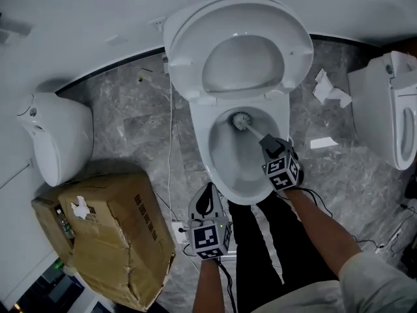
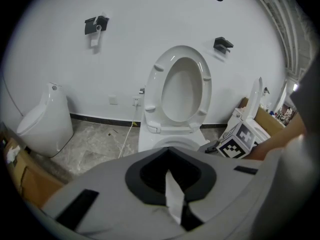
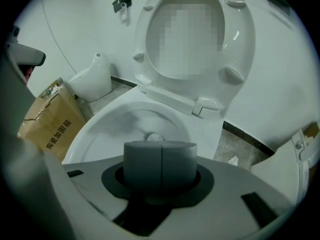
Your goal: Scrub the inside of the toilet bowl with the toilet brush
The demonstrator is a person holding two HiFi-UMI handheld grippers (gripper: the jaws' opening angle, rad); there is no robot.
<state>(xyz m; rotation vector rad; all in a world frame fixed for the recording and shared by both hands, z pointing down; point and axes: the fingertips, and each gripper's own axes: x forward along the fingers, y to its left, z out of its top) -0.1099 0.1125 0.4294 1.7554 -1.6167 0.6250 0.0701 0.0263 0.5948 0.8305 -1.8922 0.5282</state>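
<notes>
At the far left a white urinal (image 1: 55,135) stands on the grey floor (image 1: 130,116) by the wall. Nearer to the person sits a big brown cardboard box (image 1: 114,240). A white cord (image 1: 171,142) runs along the floor between the box and the toilet. Next comes the left hand-held gripper (image 1: 208,201), just near the front edge of the toilet bowl (image 1: 199,126). Its jaws are pressed together on a thin white strip (image 2: 172,194) that looks like paper. The toilet is in the middle, with its seat and lid (image 1: 189,51) tipped up against the wall. The toilet brush (image 1: 251,127) is down inside the bowl, with its bristle head at the far end. The right hand-held gripper (image 1: 270,147) is over the right side of the bowl and pinches the brush's grey handle. Right of the toilet some white scraps (image 1: 329,90) lie on the floor. Another white toilet (image 1: 384,103) stands at the far right.
</notes>
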